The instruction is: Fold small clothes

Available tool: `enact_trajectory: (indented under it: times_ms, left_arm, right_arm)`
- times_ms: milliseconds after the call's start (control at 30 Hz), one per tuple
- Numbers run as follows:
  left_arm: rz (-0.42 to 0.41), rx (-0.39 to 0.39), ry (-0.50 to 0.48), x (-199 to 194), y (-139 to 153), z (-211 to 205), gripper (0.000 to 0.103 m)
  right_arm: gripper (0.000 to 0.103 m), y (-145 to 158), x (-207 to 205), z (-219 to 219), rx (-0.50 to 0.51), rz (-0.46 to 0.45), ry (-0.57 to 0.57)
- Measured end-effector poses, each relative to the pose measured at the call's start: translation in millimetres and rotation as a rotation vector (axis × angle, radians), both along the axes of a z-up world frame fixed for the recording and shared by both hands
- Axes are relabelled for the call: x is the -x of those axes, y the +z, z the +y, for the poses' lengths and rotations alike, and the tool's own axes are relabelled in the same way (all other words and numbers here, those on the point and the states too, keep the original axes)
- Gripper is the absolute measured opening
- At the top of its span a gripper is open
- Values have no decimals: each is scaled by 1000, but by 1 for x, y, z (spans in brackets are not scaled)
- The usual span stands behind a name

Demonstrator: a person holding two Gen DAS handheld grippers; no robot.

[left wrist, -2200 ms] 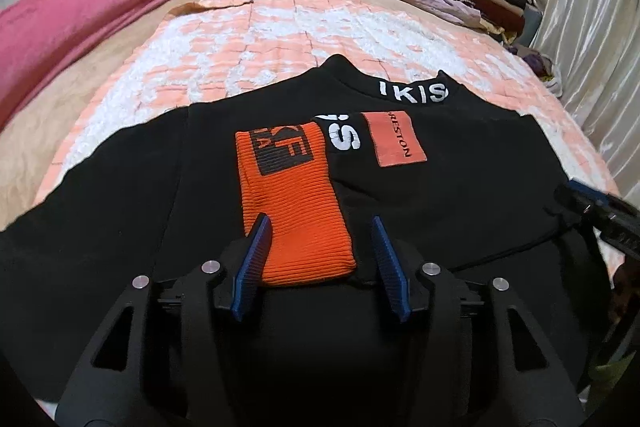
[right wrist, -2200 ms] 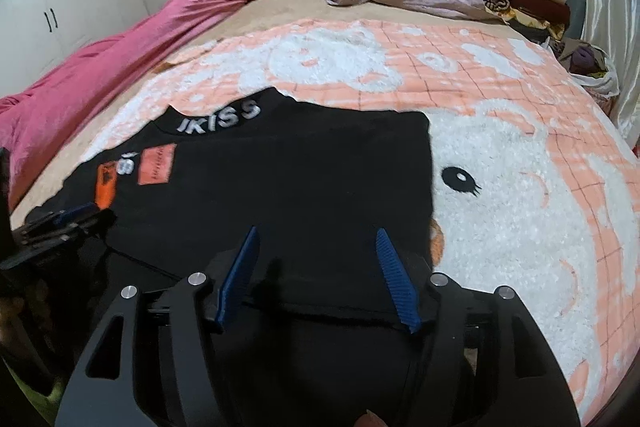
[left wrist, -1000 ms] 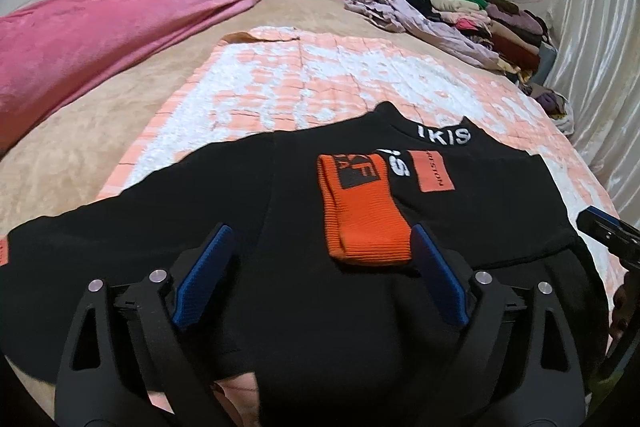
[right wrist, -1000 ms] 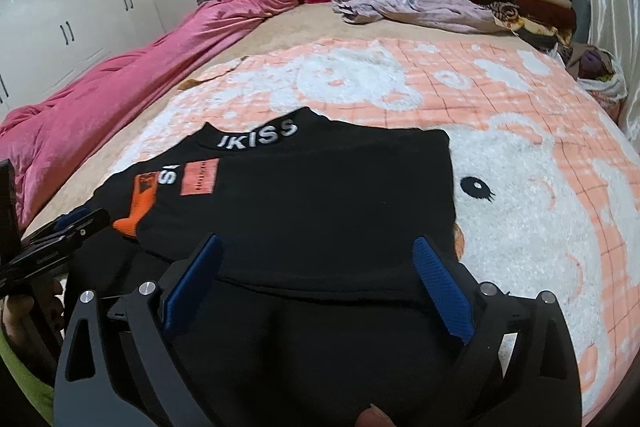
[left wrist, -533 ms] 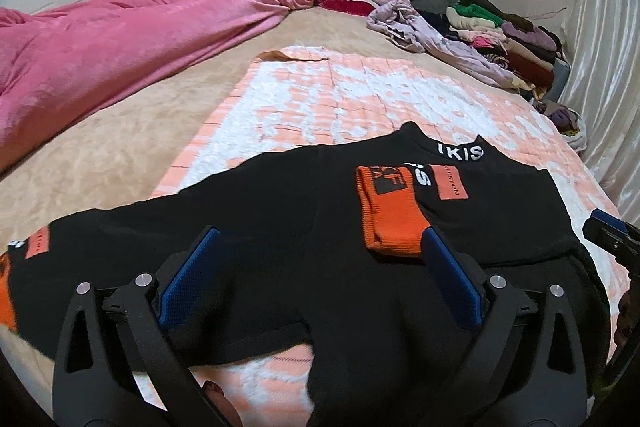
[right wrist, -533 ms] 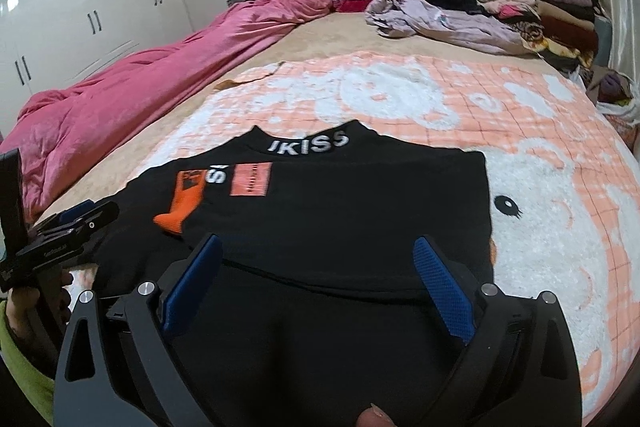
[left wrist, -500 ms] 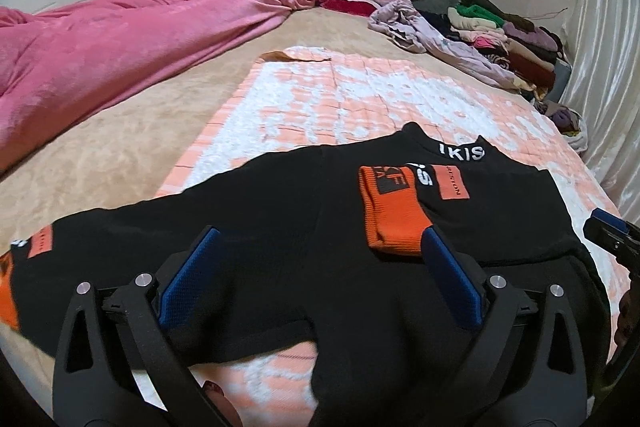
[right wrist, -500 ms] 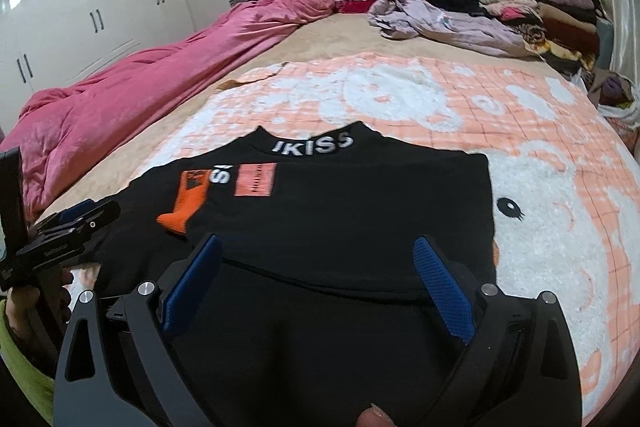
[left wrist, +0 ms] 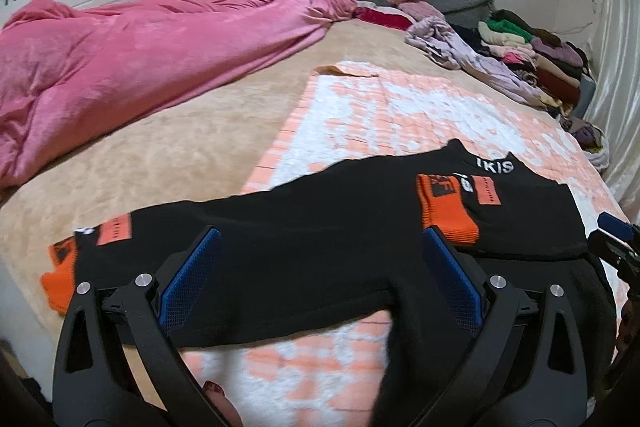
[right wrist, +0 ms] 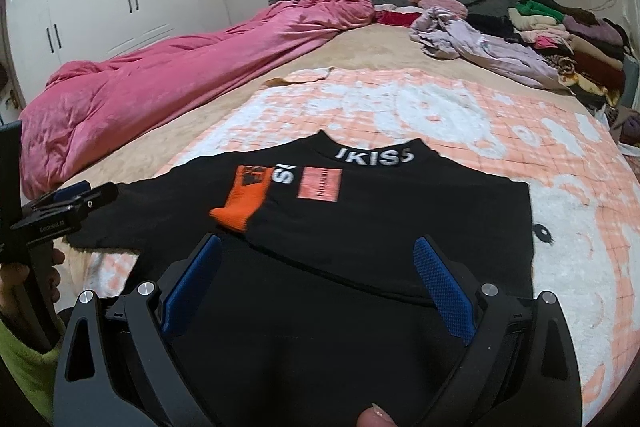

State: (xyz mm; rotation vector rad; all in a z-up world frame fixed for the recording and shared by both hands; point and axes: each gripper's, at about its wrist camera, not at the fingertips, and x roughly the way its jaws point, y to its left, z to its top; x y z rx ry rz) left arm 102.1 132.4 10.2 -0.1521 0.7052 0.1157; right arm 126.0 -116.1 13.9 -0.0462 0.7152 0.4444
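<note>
From my left wrist, a beige bed (left wrist: 168, 147) carries a peach-and-white blanket (left wrist: 400, 111) and a pink duvet (left wrist: 132, 55) far off to the left; my left fingers (left wrist: 316, 275) are spread wide, gripping nothing, above the black sweater (left wrist: 320, 227), whose one sleeve runs out past my left finger to its orange cuff (left wrist: 58, 283). From my right wrist, my right fingers (right wrist: 320, 283) are likewise spread and empty over the sweater's hem, the other cuff (right wrist: 240, 203) folded onto its chest ahead-left.
</note>
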Motion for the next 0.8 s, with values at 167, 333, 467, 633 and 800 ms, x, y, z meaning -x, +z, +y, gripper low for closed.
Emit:
enact_trajectory:
  times_ms: [167,333,467,633,800]
  left_arm:
    - [-1,0,49,12,5,21,93]
    - [-4,-1,110,25,9,45,93]
    - [-8,-8,149,34,12,62,93]
    - [1,16,223,45,10,92,93]
    - [33,4,343,55,3,130,93]
  right_arm:
    - [96,2,5,18,1,-3,45]
    - [96,2,9,37,9,2,87]
    - [96,2,12,52,16,4,118]
    - [96,2,16,69,28,8,151]
    - [96,1,19,85,35,9,182]
